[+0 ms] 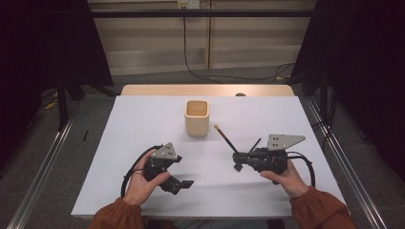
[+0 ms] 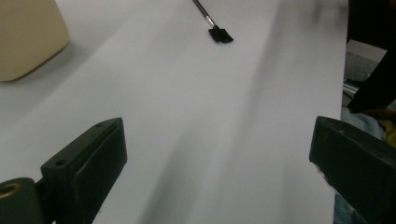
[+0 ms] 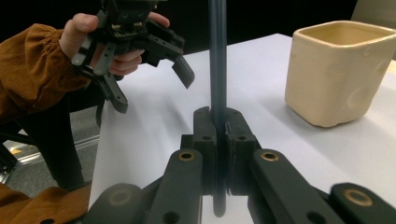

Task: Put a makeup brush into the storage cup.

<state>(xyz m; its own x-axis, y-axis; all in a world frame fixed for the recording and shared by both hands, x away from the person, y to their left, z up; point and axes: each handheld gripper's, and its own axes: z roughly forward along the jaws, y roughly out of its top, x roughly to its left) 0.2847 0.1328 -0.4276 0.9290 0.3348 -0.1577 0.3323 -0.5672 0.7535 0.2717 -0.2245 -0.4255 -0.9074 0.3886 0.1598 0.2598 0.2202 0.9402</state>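
Stood on grey carpet floor point(image 1: 143, 78) in a dim room, black curtains point(image 1: 43, 43) at both sides and a cable point(image 1: 191, 67) trailing along the back wall. Carried a white table point(image 1: 143, 124) with a wooden far edge. Held a beige cup point(image 1: 197, 117) near the far middle. Gaped wide and empty over bare white: left tool point(image 1: 184, 183). Clamped tight on a thin dark brush point(image 1: 225, 137): right tool point(image 3: 219, 128), brush raised above the table, pale end close to the cup.

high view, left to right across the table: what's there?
left gripper → beige cup → brush → right gripper
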